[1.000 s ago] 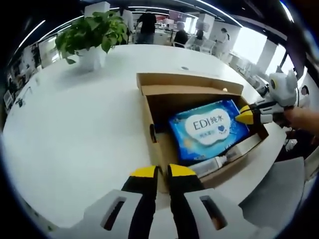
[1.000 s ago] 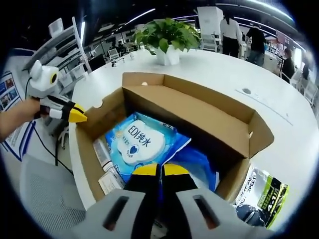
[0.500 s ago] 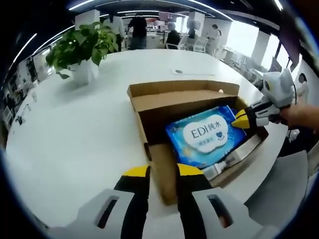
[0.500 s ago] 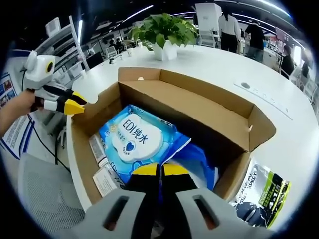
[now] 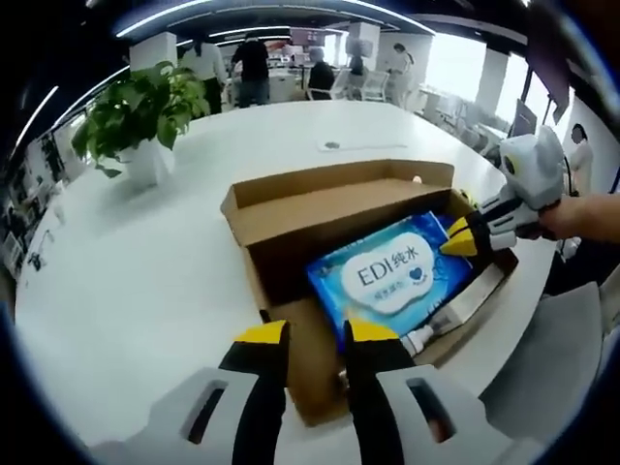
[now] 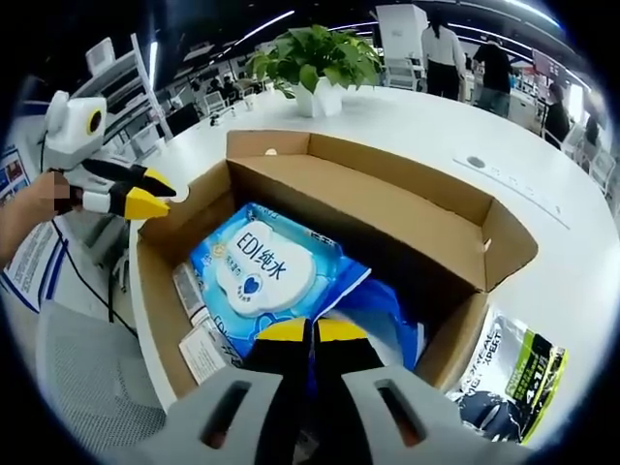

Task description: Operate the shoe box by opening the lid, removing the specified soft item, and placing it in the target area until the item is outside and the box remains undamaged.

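Note:
The cardboard shoe box [image 5: 291, 208] [image 6: 387, 223] lies open on the white table, its lid flap standing up at the far side. Inside lies a blue wipes pack [image 5: 387, 276] [image 6: 262, 266] with a white label. My right gripper [image 6: 310, 334] [image 5: 455, 242] is shut on the near edge of that pack, inside the box. My left gripper [image 5: 317, 334] [image 6: 145, 192] stands open at the box's short end, and the end wall shows between its jaws. A small tube [image 5: 426, 334] [image 6: 194, 295] and a paper card [image 6: 208, 349] lie beside the pack.
A potted plant [image 5: 136, 116] [image 6: 315, 63] stands farther back on the table [image 5: 126, 271]. A black and green packet [image 6: 504, 378] lies outside the box by its corner. A grey chair [image 5: 552, 368] [image 6: 77, 387] sits at the table's edge. People stand far behind.
My left gripper's jaws have spread apart and come up to the box's end wall. The right gripper has stayed shut on the pack, which has barely shifted.

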